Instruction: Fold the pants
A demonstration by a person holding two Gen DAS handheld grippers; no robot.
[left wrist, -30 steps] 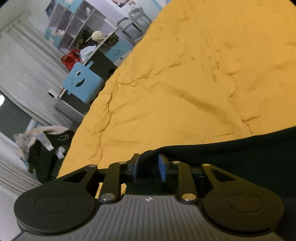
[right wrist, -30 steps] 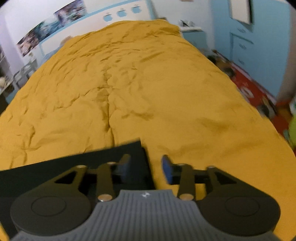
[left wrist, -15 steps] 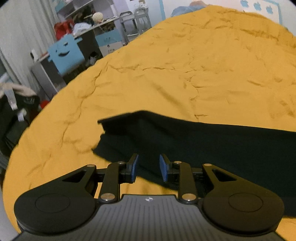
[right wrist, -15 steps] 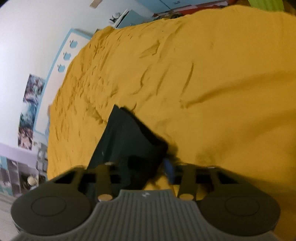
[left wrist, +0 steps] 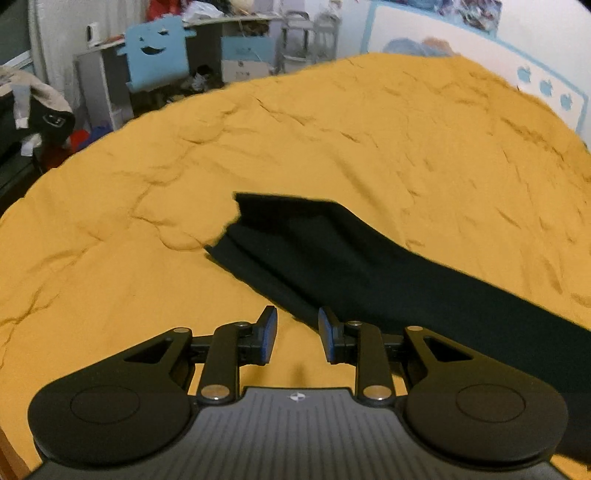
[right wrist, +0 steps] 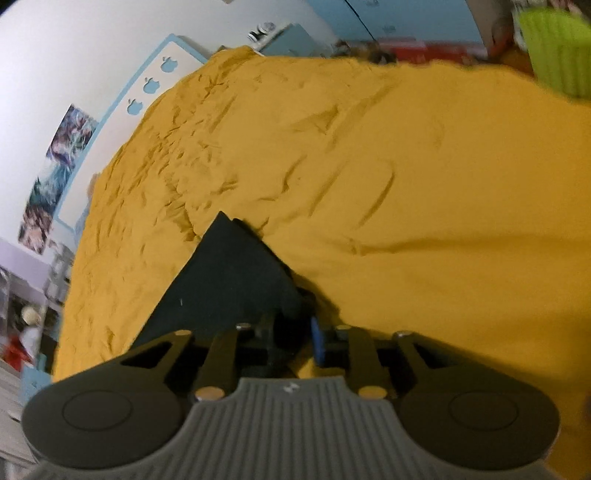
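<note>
Two grippers work one pair of black pants (left wrist: 369, 269) lying flat on the yellow bedspread (left wrist: 332, 140), long axis running left to right. The left gripper (left wrist: 295, 328) hangs apart and empty, just short of the near hem; the right gripper (right wrist: 295, 341), nearer, looks pinched on the opposite corner.

A child's bedroom at home: a big bed (left wrist: 332, 140) in a mustard-yellow cover fills the space ahead of the tool, a cluttered desk (left wrist: 207, 33) with a smiling blue chair (left wrist: 155, 55) stands beyond it, and posters (right wrist: 55, 173) line the white wall.
</note>
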